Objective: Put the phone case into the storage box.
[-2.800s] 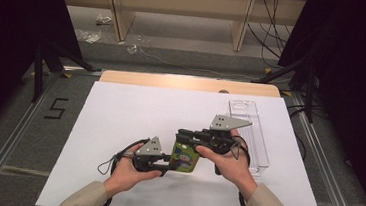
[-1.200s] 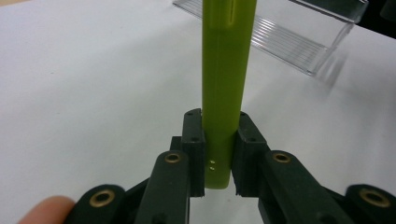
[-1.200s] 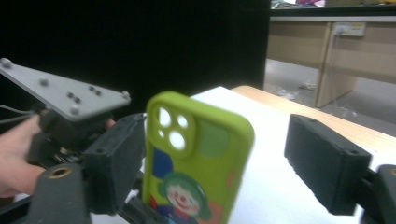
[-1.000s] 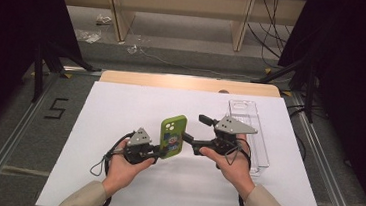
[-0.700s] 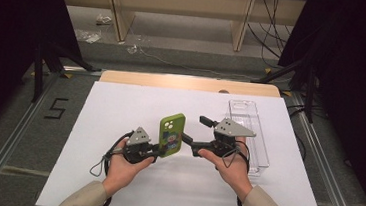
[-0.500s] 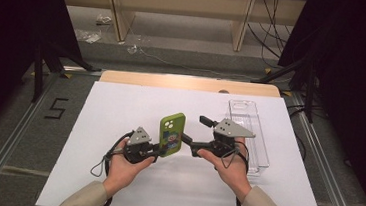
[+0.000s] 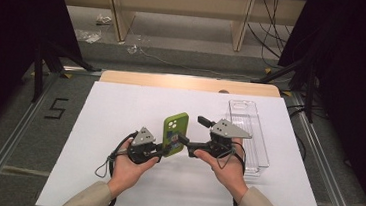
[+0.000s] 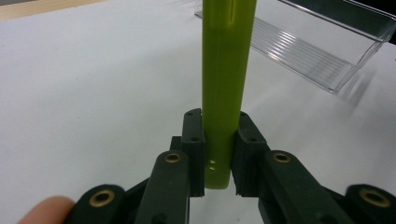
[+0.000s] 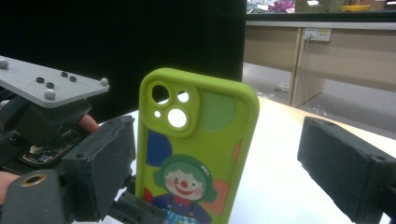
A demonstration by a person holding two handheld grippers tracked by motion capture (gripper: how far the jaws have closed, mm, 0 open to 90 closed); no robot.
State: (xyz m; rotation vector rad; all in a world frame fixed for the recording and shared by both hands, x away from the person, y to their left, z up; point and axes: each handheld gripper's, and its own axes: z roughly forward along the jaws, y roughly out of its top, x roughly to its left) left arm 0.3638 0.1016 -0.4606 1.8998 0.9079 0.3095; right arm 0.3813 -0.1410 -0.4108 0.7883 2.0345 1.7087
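Phone case (image 7: 175,133), bright green with a clown picture and round camera holes on its back, stands upright above the white table (image 7: 120,107), its lower end pinched between the jaws of the left claw (image 7: 162,153). In the left gripper view the case (image 8: 225,88) shows edge-on, rising straight up from between the two black pads, which press on both of its faces near its bottom end. The right claw (image 7: 186,144) sits just beside the case with its jaws spread wide; they have just been opening, and the case (image 9: 196,149) stands in the gap between the pads, clear of both. A clear plastic tray (image 7: 249,134) lies on the table just behind the right claw.
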